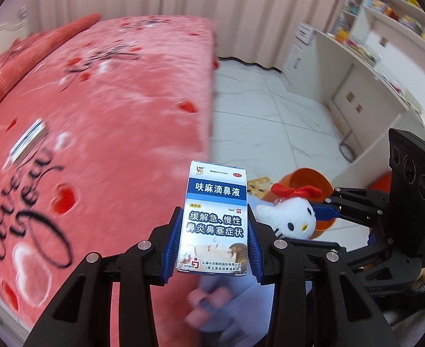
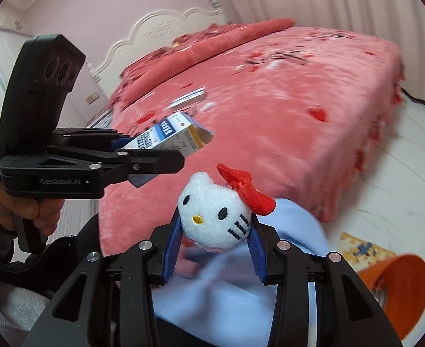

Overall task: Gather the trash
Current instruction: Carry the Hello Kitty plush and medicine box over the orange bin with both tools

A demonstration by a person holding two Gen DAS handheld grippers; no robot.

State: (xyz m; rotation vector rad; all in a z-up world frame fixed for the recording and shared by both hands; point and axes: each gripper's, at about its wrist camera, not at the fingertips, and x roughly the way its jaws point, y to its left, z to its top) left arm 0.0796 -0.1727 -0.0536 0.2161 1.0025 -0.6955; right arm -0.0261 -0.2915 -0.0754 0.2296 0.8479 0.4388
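Observation:
My left gripper point(image 1: 214, 232) is shut on a blue and white medicine box point(image 1: 214, 217) with Chinese print, held upright above the bed's edge; the box also shows in the right wrist view point(image 2: 169, 141) with its end flap open. My right gripper point(image 2: 214, 232) is shut on a white plush cat head with a red bow point(image 2: 215, 214), which also shows in the left wrist view point(image 1: 287, 217). An orange bin point(image 1: 307, 182) stands on the floor behind the plush; its rim shows at lower right in the right wrist view point(image 2: 397, 286). A second blue-striped box point(image 1: 28, 141) lies on the bed.
A pink bed point(image 1: 111, 101) with a heart-print blanket fills the left. White tiled floor point(image 1: 270, 110) lies to the right, with a white desk and shelves point(image 1: 371, 57) beyond. A light blue cloth point(image 2: 226, 283) lies below the grippers. A puzzle mat point(image 2: 362, 248) lies near the bin.

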